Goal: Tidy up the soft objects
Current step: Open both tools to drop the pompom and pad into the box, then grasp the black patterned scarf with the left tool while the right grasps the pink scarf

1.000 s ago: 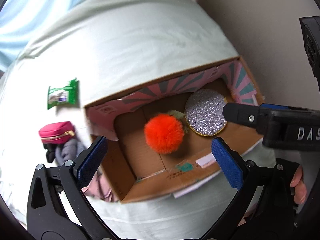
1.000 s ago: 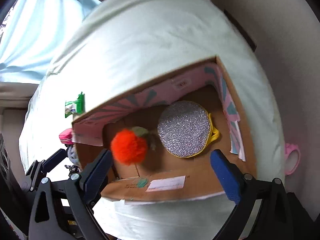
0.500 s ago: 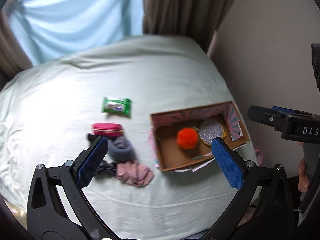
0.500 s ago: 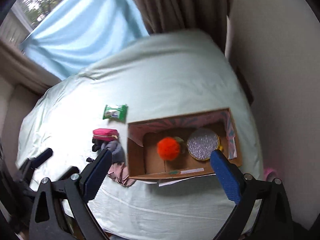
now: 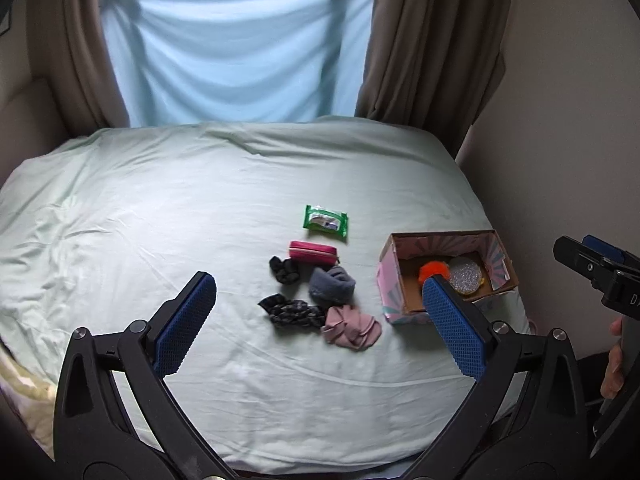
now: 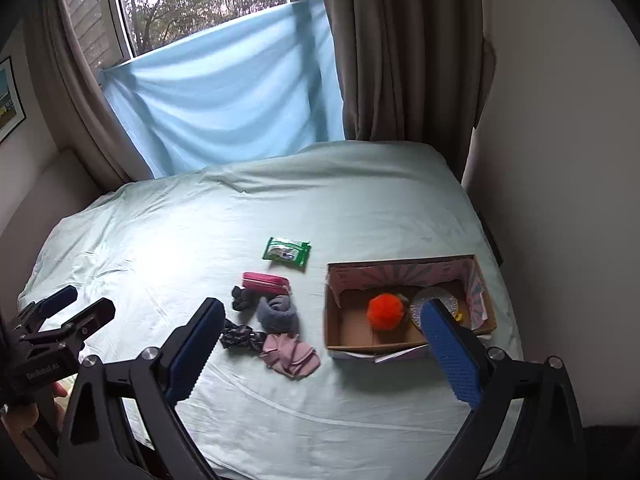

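Both grippers hang above the near edge of the bed (image 5: 160,208), jaws spread wide and holding nothing: the left gripper (image 5: 320,320) over the pile of soft things, the right gripper (image 6: 320,344) nearer the box (image 6: 340,324). A pink cloth (image 5: 352,330), grey roll (image 5: 332,286), patterned scrunchie (image 5: 290,310), black scrunchie (image 5: 283,270) and pink pouch (image 5: 313,253) lie clustered left of the box, a green packet (image 5: 326,221) beyond them. In the box sit an orange pompom (image 6: 385,312) and a glittery disc (image 6: 434,300).
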A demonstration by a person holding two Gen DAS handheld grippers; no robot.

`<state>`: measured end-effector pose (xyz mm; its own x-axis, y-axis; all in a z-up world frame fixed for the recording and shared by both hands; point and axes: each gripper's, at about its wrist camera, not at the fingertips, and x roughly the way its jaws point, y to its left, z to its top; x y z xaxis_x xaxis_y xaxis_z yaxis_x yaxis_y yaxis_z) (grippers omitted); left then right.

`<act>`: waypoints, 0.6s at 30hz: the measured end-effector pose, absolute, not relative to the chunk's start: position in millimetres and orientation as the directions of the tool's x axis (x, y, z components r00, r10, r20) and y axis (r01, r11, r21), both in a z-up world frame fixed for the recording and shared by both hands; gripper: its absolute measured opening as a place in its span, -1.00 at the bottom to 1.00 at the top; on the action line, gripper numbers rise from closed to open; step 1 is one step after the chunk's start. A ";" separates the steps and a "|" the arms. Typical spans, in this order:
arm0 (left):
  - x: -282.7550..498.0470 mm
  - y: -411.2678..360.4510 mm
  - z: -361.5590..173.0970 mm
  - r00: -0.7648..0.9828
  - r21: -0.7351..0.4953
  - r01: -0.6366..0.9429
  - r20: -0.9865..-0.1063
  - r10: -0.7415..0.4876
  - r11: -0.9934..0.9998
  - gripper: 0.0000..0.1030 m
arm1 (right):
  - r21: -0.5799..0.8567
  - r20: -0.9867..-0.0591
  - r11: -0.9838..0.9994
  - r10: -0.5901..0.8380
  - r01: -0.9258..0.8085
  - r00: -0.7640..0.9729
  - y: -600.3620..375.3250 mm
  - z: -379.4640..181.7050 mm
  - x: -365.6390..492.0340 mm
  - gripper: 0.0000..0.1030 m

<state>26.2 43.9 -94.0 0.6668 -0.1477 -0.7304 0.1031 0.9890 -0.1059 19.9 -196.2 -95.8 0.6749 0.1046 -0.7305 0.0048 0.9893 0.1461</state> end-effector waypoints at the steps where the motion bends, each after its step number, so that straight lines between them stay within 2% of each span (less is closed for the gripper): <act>1: 23.7 50.8 -96.2 0.667 -0.106 0.109 -0.729 -0.152 0.988 0.99 | 0.155 -0.725 0.988 0.107 0.010 0.681 -189.8 -97.7 16.0 0.90; 10: 24.0 101.9 -135.6 0.664 -0.139 0.180 -0.713 -0.225 0.974 0.99 | 0.160 -0.694 0.986 0.073 0.055 0.716 -129.6 -125.0 -2.2 0.90; 18: 55.9 111.0 -227.1 0.649 -0.131 0.310 -0.694 -0.311 0.941 0.99 | 0.116 -0.667 0.991 0.027 0.068 0.744 -92.4 -201.8 6.8 0.90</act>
